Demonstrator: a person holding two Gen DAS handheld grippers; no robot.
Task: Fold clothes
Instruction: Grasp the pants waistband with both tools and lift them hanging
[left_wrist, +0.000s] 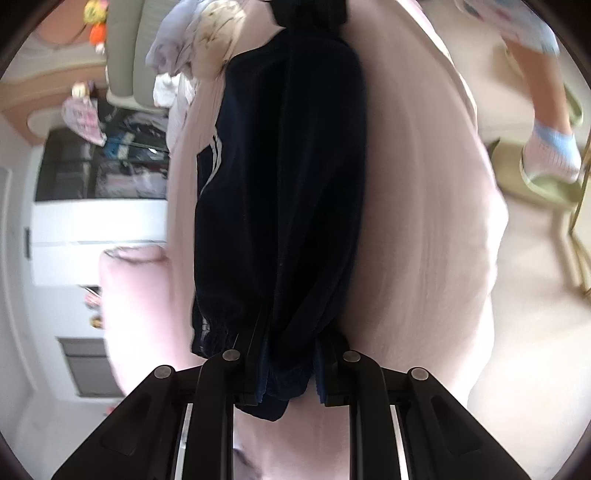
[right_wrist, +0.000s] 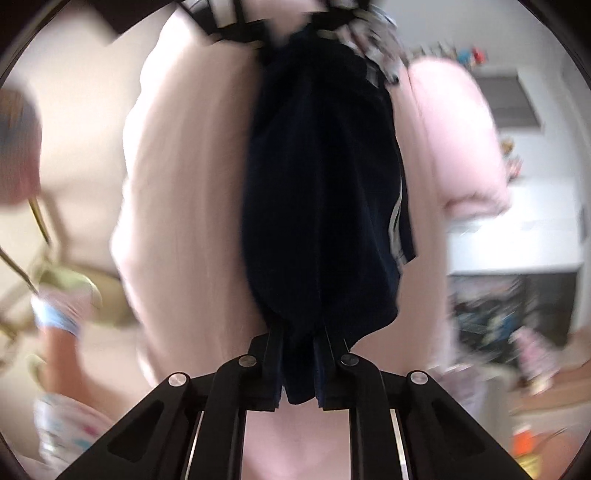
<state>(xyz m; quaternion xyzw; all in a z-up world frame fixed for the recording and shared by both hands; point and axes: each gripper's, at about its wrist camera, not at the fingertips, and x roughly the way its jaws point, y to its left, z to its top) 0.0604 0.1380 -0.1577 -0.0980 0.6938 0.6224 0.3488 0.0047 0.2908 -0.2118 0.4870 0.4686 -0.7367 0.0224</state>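
- Both views look forward along a gripper's two black fingers at a dark navy garment (left_wrist: 280, 184) with white side stripes, stretched between the two grippers over a pale pink bedsheet (left_wrist: 424, 221).
- The left gripper (left_wrist: 284, 369) has its fingers drawn in tight on a bunched end of the navy cloth; the fabric is pinched between them and a small fold hangs out below the fingertips.
- The right gripper (right_wrist: 299, 369) is pinching the opposite end the same way, with cloth gathered between its fingers and a short tab showing underneath.
- In each view the other gripper appears beyond the fingers, at the far end of the garment.
- Progress, as a judgement: the fold seems barely begun. The garment is gripped at both ends and hangs as a long, doubled strip, not yet laid flat or folded over.
- A heap of pale clothes (left_wrist: 192, 48) lies beyond and to the left of the left gripper's fingers, which looks like work still waiting.
- Open room: bare sheet lies on both sides of the fingers in both views, enough to lay the garment down.
- Edges: the bed's edge curves to the right of the left gripper's fingers, with floor past it and the person's foot (left_wrist: 550, 155) in a blue-and-white sock there.
- A pink pillow (right_wrist: 461, 140) lies to the right of the right gripper's fingers.
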